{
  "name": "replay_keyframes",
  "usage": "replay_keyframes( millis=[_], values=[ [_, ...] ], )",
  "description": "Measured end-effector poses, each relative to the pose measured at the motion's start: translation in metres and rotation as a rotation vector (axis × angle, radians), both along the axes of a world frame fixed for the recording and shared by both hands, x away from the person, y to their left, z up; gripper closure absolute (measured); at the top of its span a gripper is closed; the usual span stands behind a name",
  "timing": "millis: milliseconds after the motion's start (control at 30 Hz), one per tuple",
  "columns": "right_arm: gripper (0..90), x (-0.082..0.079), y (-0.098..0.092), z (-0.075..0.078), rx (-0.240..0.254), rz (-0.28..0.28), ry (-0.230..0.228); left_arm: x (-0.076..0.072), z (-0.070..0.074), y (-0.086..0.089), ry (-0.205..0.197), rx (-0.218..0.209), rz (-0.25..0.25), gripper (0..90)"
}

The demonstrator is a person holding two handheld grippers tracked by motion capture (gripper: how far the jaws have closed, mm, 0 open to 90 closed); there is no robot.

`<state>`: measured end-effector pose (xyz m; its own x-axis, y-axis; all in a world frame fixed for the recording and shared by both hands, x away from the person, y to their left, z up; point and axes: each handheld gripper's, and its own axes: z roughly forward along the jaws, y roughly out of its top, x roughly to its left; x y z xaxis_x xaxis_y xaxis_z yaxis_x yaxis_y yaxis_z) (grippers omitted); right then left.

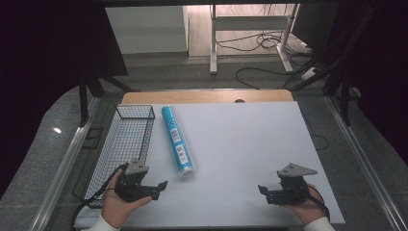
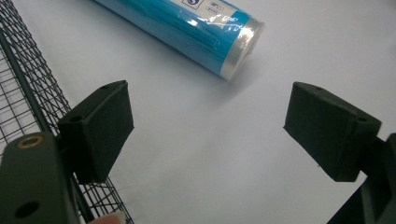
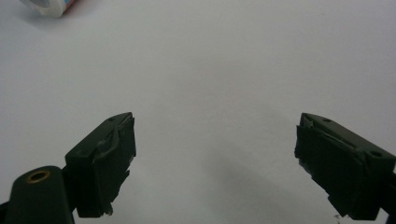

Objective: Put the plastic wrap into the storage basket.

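Two grippers sit low at the near edge of the white table (image 1: 250,144) as you hold one in each hand. Your left gripper (image 1: 161,185) has its jaws spread and empty, just beside the wire basket (image 1: 126,139) at the left. Ahead of it lies the blue plastic-wrapped roll (image 1: 177,142), on its side, between basket and table centre. Your right gripper (image 1: 262,189), well apart at the near right, is likewise released over bare tabletop.

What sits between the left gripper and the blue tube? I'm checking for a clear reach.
Nothing: bare white table runs from the open left gripper to the tube, seen in the left gripper view.
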<state>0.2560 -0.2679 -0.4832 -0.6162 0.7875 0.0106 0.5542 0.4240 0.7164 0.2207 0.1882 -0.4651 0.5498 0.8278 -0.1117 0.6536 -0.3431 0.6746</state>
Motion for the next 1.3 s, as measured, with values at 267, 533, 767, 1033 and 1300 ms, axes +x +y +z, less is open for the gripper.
replay_keyframes(
  millis=[267,533,767,1033,1300],
  values=[
    [13.9,0.005,0.004,0.004,-0.002,-0.018,0.015,-0.001,0.0,0.0,0.0,0.005,-0.004,15.5],
    [15.5,0.015,0.02,0.013,0.022,0.01,0.015,-0.003,0.001,0.002,-0.002,-0.002,-0.023,15.3],
    [16.5,0.02,0.036,0.016,0.001,0.023,0.029,-0.006,0.001,-0.001,0.008,-0.003,-0.042,15.4],
    [16.5,0.045,0.094,0.029,0.038,0.07,0.094,-0.008,-0.001,-0.001,0.009,0.023,-0.055,15.3],
    [16.5,0.076,0.165,0.028,-0.015,0.114,0.122,-0.007,-0.002,-0.001,0.013,0.031,-0.056,15.1]
  ],
)
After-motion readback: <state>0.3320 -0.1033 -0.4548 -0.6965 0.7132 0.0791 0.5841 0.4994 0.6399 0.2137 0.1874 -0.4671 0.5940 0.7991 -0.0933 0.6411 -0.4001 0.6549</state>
